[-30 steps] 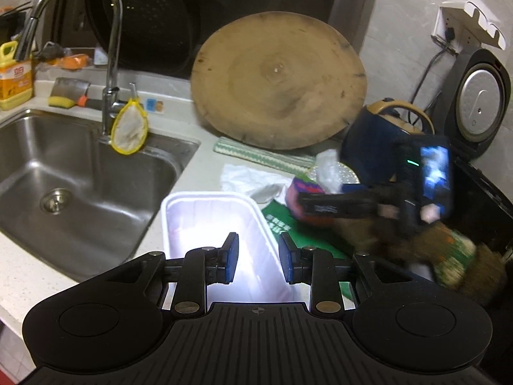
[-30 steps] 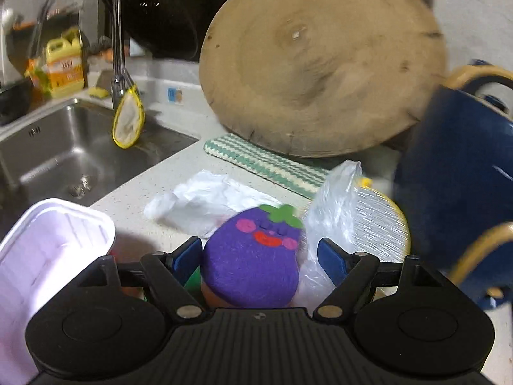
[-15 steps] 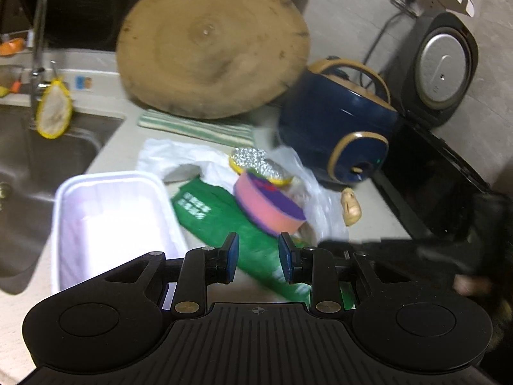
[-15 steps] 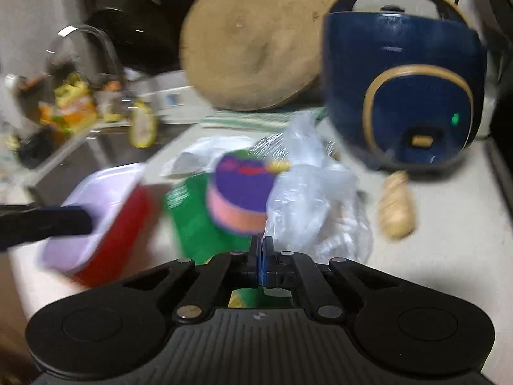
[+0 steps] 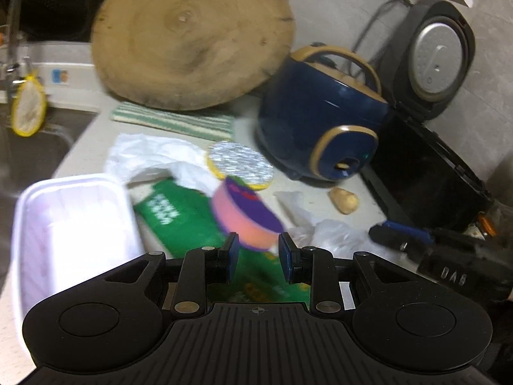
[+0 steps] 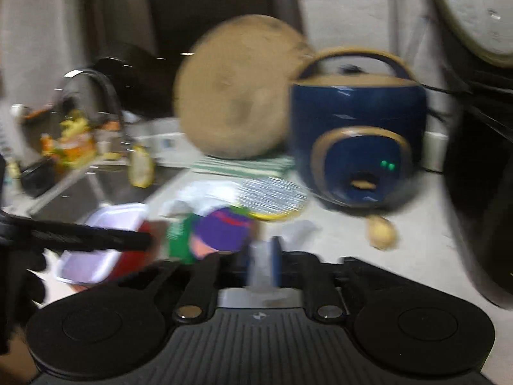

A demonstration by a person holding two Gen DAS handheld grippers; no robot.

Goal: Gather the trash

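Trash, a clear plastic bag and green wrapper, lies on the desk beside the white bin; left tongs gape empty, right tongs are opening, seemingly empty. Next: grasp, then bin.
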